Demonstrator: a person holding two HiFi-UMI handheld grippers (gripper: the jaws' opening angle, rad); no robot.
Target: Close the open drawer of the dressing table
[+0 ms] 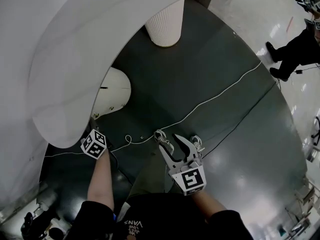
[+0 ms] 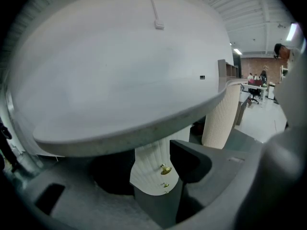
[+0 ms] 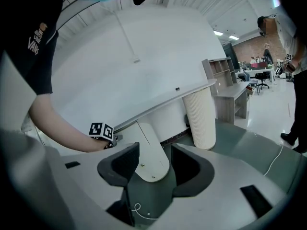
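Grey left tongs [image 2: 153, 169] apart, hidden in head view | right tongs [image 3: 154, 162] apart | drawer [image 1: 114, 91] open

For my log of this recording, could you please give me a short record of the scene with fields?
drawer: open, sticking out from under the tabletop
knobs: brass, on the drawer's front
left gripper: open, empty, facing the drawer
right gripper: open, empty, above the dark floor
cable: white, lying across the floor
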